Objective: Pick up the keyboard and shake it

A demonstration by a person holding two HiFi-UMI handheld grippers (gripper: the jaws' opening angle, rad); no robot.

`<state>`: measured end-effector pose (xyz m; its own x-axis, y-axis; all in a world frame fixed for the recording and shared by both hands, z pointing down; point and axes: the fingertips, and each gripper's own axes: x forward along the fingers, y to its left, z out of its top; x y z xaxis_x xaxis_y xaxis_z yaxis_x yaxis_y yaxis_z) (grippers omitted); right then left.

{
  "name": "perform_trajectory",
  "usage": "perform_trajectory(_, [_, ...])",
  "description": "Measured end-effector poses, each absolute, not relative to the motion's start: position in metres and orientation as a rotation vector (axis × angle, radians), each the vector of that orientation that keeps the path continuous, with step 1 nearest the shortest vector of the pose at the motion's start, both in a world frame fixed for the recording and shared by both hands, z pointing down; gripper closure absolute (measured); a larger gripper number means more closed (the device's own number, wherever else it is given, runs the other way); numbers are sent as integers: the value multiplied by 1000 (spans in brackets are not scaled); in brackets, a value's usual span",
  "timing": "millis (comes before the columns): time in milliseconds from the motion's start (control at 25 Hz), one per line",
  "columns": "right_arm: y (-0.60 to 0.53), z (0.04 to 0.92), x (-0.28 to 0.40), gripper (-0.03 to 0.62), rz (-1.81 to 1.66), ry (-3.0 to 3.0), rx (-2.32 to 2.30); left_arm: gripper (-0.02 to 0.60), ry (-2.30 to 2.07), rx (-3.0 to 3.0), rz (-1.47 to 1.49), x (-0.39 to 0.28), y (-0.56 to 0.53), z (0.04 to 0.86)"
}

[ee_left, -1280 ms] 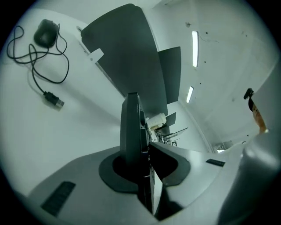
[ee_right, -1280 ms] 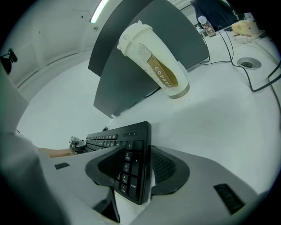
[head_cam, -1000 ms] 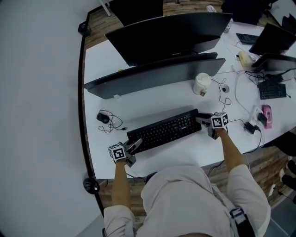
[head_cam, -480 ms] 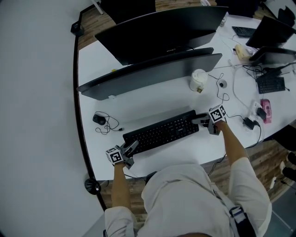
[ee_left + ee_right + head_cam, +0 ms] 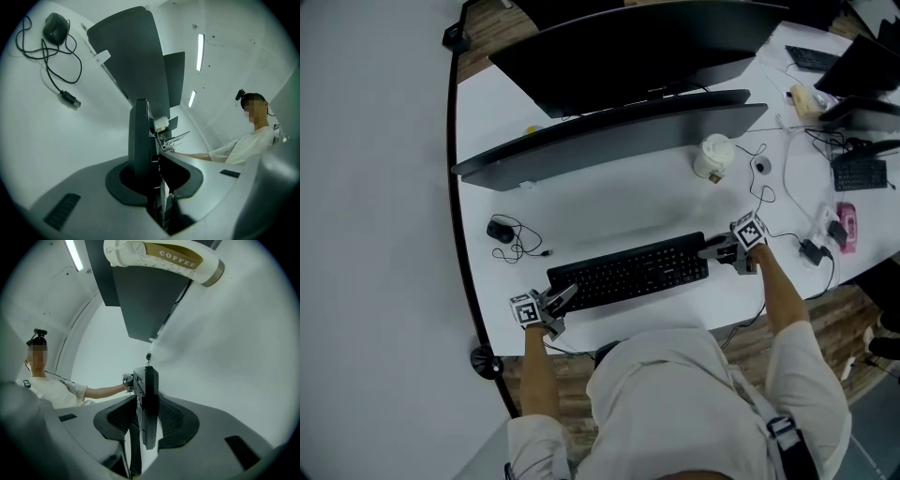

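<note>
A black keyboard (image 5: 628, 274) lies across the white desk (image 5: 609, 202) in front of the person. My left gripper (image 5: 555, 302) is shut on its left end; in the left gripper view the keyboard (image 5: 139, 140) stands edge-on, pinched between the grey jaws of that gripper (image 5: 152, 161). My right gripper (image 5: 719, 251) is at the right end. Its jaws have just been closing, and in the right gripper view the keyboard's end (image 5: 150, 399) sits between the pads of the right gripper (image 5: 145, 414), which press on both faces. I cannot tell whether the keyboard is off the desk.
A coffee cup (image 5: 712, 155) stands behind the right end of the keyboard and shows as a cup (image 5: 161, 258) in the right gripper view. A wired mouse (image 5: 500, 229) lies at the left. Two wide monitors (image 5: 619, 141) fill the back. Cables and an adapter (image 5: 811, 251) lie at the right.
The right gripper has slid in from beside the keyboard's right end onto it and its jaws have narrowed. The left gripper has kept its hold on the left end.
</note>
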<state>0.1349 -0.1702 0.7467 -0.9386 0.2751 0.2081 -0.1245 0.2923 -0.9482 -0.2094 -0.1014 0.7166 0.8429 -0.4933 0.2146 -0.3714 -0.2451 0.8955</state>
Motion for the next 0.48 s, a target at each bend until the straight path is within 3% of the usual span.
perform_trajectory(280, [-155, 691, 117, 464, 1645, -2361, -419, 487, -563, 1912, -198, -196, -109, 694])
perform_trajectory(480, [-173, 666, 119, 467, 1491, -2468, -353, 486, -561, 2020, -224, -191, -128, 668])
